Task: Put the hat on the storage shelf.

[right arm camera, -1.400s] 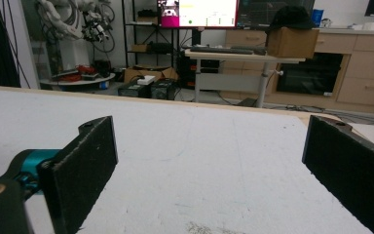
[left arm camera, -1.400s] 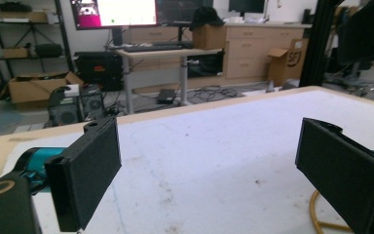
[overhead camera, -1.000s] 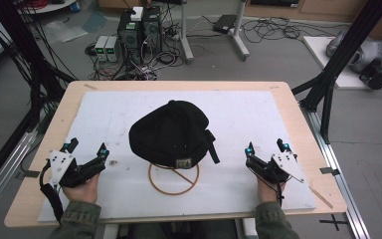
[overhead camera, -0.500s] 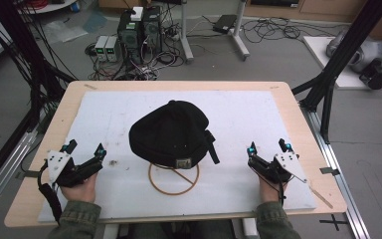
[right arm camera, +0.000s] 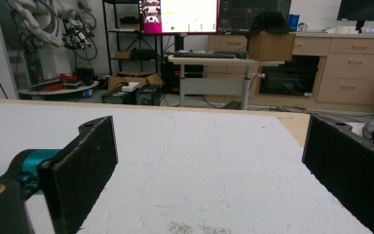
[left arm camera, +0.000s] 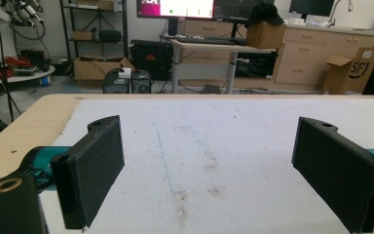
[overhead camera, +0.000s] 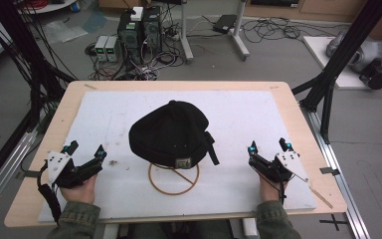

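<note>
Both grippers, left gripper (overhead camera: 85,152) and right gripper (overhead camera: 268,146), spread wide; black cap's (overhead camera: 171,132) label unreadable.

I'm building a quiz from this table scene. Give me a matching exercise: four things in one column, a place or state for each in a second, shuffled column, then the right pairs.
Things
1. black cap
2. wooden ring
3. left gripper
4. right gripper

Places or states
A. open, near the white mat's right edge
B. lies flat on the mat, partly under the cap's near edge
C. open, near the mat's left edge
D. sits in the middle of the mat

Pairs: 1-D, 2-B, 3-C, 4-A
</note>
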`<action>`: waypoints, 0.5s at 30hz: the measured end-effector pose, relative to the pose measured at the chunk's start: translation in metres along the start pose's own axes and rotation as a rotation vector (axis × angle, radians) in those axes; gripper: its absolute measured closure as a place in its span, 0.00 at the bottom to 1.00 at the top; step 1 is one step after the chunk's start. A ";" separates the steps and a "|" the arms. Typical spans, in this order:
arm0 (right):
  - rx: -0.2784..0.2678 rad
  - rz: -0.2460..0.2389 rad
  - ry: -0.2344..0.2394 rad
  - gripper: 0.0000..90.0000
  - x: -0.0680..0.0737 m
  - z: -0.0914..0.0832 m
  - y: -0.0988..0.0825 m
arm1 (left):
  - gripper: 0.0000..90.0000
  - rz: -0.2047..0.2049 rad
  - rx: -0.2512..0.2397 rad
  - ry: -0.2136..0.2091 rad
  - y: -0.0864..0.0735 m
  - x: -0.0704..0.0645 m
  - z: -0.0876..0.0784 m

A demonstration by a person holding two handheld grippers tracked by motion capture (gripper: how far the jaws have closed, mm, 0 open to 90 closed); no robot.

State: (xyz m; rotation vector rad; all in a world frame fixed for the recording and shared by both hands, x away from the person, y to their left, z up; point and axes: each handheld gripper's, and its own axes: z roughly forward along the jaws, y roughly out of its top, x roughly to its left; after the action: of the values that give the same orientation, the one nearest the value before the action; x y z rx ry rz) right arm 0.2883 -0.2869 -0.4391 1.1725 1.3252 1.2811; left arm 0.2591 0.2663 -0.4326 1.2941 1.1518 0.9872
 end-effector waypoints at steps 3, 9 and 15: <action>0.002 0.000 -0.002 0.06 -0.002 0.000 0.000 | 0.13 -0.002 0.000 -0.006 0.000 0.000 0.001; 0.008 0.008 -0.002 0.06 -0.003 0.000 -0.001 | 0.14 -0.004 0.004 -0.013 -0.001 0.001 0.003; 0.014 0.009 0.001 0.06 -0.004 0.000 -0.001 | 0.14 -0.017 0.046 -0.062 -0.004 0.003 0.009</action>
State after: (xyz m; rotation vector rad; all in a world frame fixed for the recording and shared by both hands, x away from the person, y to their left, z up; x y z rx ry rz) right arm 0.2893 -0.2910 -0.4402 1.1886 1.3330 1.2815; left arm 0.2686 0.2675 -0.4372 1.3398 1.1418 0.9068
